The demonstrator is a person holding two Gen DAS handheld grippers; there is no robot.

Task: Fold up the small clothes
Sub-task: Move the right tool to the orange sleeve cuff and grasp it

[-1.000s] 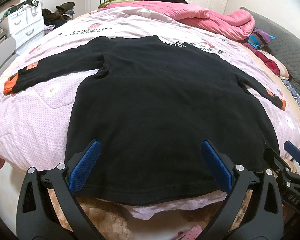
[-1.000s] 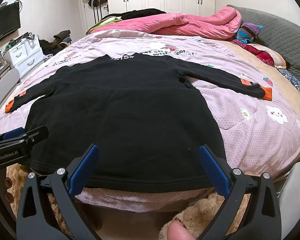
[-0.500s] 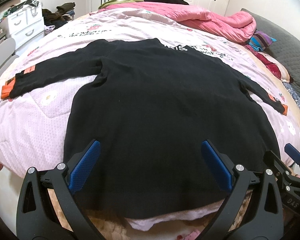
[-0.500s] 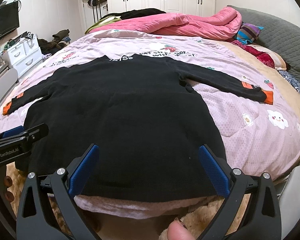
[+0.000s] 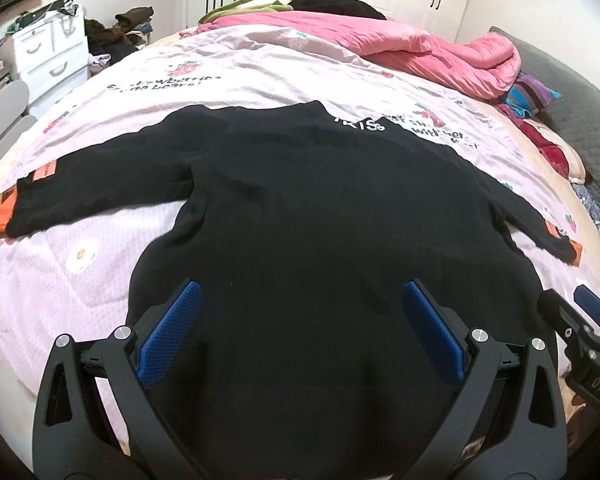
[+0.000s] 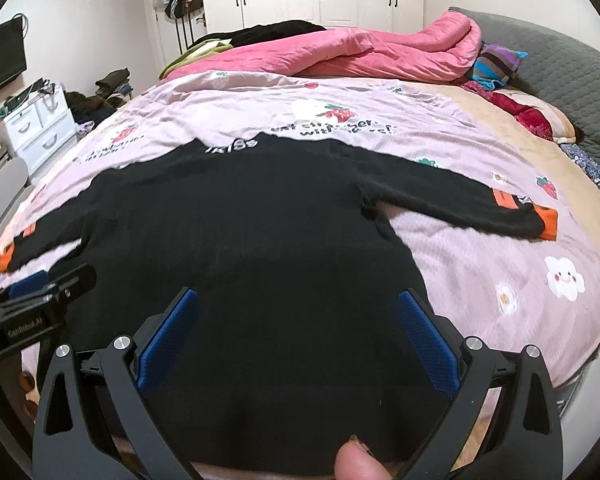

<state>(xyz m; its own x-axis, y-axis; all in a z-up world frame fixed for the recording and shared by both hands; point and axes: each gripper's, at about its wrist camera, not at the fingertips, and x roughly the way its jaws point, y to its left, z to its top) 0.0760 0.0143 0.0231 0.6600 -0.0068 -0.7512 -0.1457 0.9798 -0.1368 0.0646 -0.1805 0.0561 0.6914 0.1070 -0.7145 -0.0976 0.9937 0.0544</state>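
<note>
A black long-sleeved sweater [image 5: 320, 208] [image 6: 240, 216] with orange cuffs lies spread flat on a pink bedcover [image 5: 60, 280], both sleeves stretched out sideways. My left gripper [image 5: 300, 320] hovers open over the left part of the hem, nothing between its blue pads. My right gripper [image 6: 296, 320] is open over the right part of the hem. Each gripper shows at the edge of the other's view: the right gripper [image 5: 580, 336] and the left gripper [image 6: 40, 300]. A fingertip [image 6: 356, 460] pokes in at the bottom.
A crumpled pink duvet [image 6: 360, 52] and piled clothes lie at the far end of the bed. A grey headboard [image 6: 560, 64] runs along the right. White drawers [image 5: 48, 56] stand to the left, wardrobes at the back.
Both grippers have moved forward over the sweater; the hem and the bed's near edge have dropped out of sight below the fingers. The sweater itself has not shifted.
</note>
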